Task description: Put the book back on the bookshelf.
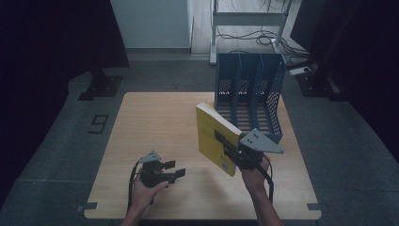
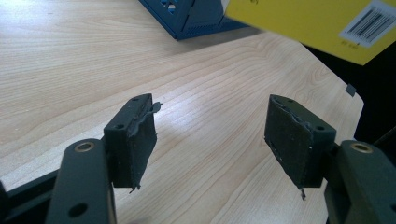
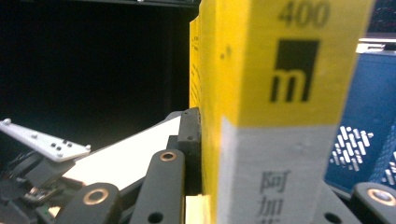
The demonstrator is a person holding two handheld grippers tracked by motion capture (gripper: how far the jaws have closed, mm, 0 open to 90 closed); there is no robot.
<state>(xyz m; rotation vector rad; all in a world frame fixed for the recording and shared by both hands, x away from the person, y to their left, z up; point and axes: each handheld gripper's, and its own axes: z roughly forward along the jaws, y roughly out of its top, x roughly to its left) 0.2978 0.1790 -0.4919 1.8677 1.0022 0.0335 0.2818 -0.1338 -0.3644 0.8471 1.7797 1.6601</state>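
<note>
Right gripper [image 1: 229, 147] clamped on a yellow book [image 1: 214, 136], held above the table [image 1: 155, 127] right of centre, tilted, with its far top corner just in front of the blue file rack [image 1: 249, 89]. Rack standing at the far right of the table, three slots, perforated sides. Spine of the book facing the right gripper view, marked "400" with a black logo, grey band below; left jaw pressed flat against the cover. Left gripper [image 1: 171, 170] resting low at the near side, left of the book and apart from it, jaws spread wide over bare wood, nothing between the pads [image 2: 140, 144]. Barcode on the cover's lower corner.
</note>
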